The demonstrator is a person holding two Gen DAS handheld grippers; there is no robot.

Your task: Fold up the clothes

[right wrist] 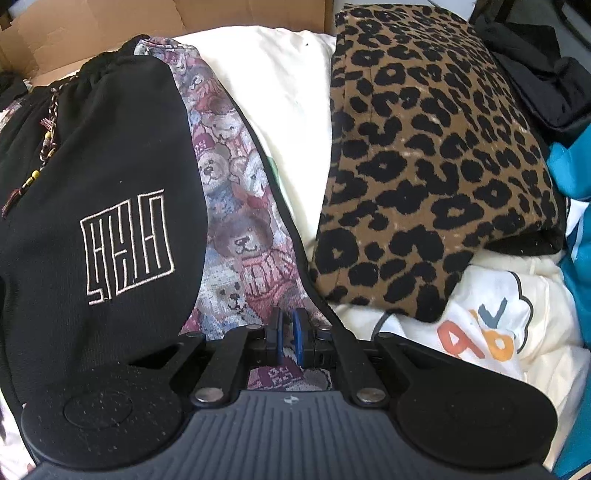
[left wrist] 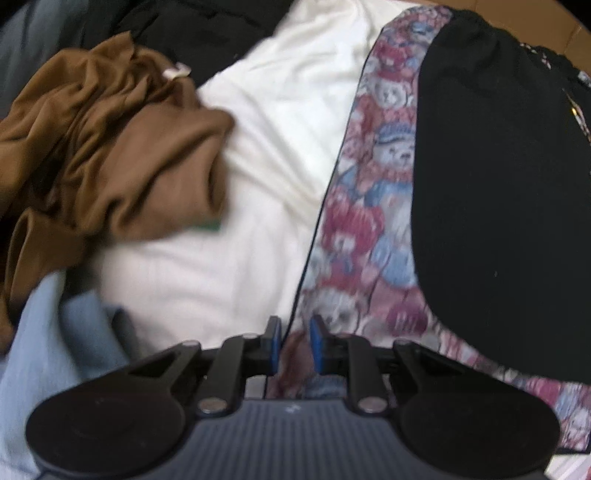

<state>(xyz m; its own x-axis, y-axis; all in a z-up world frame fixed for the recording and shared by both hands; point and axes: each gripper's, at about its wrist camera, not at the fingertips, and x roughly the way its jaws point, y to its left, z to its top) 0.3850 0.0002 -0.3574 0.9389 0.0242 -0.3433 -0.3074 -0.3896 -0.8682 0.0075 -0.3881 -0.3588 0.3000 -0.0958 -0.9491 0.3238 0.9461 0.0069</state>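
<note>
A black garment (right wrist: 103, 166) with a teddy-bear print panel (right wrist: 236, 206) lies spread over white cloth. It has a white embroidered logo (right wrist: 127, 247) and a beaded drawstring (right wrist: 48, 133). My right gripper (right wrist: 288, 332) points steeply down at the near edge of the bear panel, its blue pads nearly together on that fabric. In the left wrist view the bear panel (left wrist: 373, 206) runs up the middle beside the black part (left wrist: 498, 184). My left gripper (left wrist: 296, 341) has its pads closed on a bunch of the bear-print fabric at the near edge.
A crumpled brown garment (left wrist: 110, 155) and light blue denim (left wrist: 55, 343) lie to the left on a white cloth (left wrist: 280, 122). To the right are a folded leopard-print piece (right wrist: 436, 166), a cream garment with coloured letters (right wrist: 487, 332) and teal fabric (right wrist: 576, 221). A cardboard box (right wrist: 110, 29) stands behind.
</note>
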